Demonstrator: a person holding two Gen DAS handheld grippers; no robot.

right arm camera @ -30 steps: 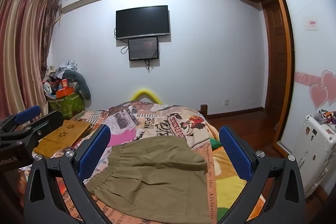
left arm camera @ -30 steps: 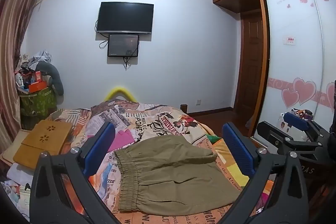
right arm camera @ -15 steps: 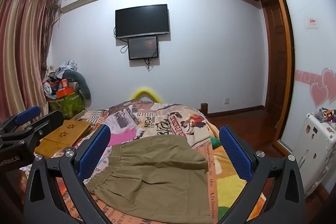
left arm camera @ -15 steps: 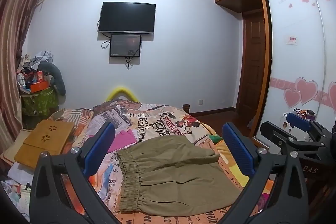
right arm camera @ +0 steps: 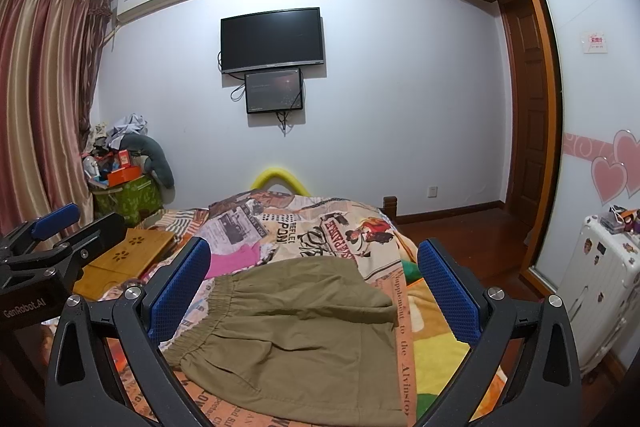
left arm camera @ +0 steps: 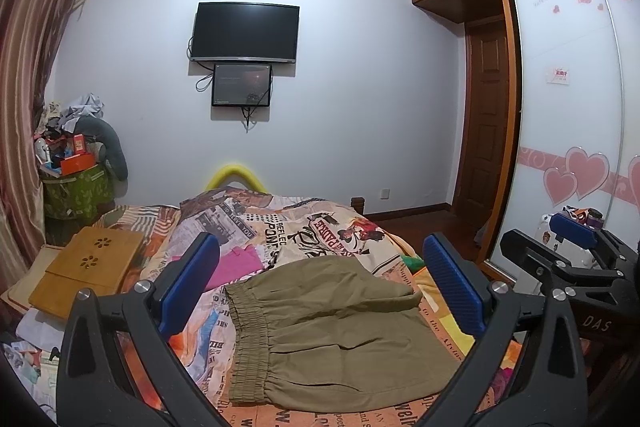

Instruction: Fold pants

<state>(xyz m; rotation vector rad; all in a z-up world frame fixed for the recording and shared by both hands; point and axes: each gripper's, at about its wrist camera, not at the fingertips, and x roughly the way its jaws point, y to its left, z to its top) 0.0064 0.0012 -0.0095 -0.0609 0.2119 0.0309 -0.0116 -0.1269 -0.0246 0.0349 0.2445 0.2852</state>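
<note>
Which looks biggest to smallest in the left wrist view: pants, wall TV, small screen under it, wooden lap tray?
1. Pants, nearest the camera, so flattered.
2. Wall TV.
3. Wooden lap tray, close to the TV in apparent size; unsure.
4. Small screen.

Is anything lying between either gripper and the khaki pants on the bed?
Nothing visible does. The pants lie folded on the bedspread, in open view between the spread fingers of the left gripper and the right gripper, both open and empty above them.
</note>
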